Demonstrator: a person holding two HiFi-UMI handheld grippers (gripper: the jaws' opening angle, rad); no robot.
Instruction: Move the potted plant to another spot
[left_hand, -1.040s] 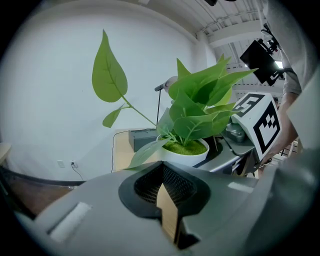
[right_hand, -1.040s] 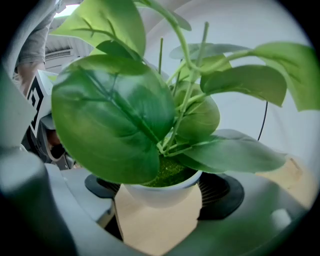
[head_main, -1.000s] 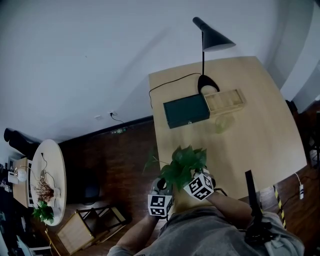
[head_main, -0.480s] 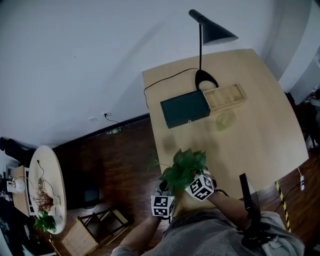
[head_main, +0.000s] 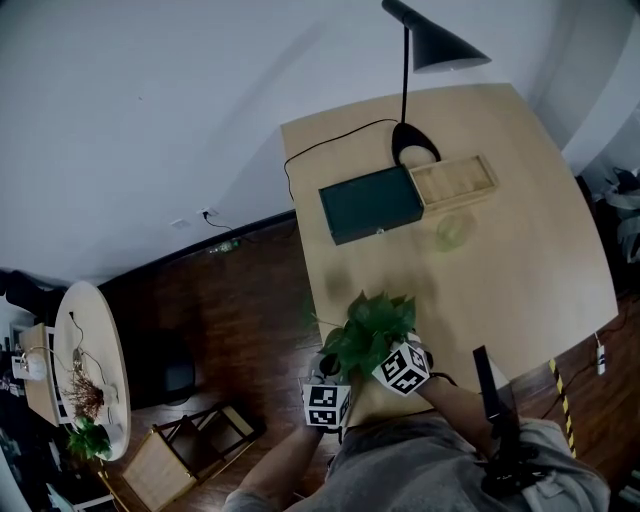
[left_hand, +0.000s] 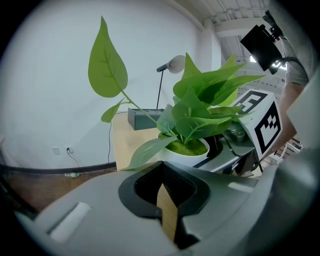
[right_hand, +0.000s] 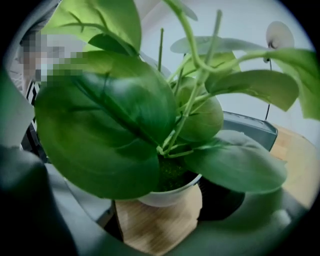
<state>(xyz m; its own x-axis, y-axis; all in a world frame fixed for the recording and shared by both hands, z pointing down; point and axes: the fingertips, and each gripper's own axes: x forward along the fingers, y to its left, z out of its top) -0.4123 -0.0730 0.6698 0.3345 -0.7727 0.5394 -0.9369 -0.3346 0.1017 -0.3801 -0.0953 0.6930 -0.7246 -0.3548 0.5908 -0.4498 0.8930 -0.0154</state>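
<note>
The potted plant has broad green leaves and a white pot. It is over the near left corner of the pale wooden table. My right gripper is shut on the pot, whose rim sits between its dark jaws. In the left gripper view the pot shows just ahead, held by the right gripper. My left gripper is shut with nothing in it. It sits close to the pot's left side. Leaves hide most of the pot from above.
Further back on the table are a dark green box, an open wooden box, a black lamp with its cable, and a small pale round thing. An oval side table and a wooden frame stand left.
Both grippers and the plant have sunk a little toward the table's near corner. The right gripper's hold on the pot is unchanged and the left stays shut.
</note>
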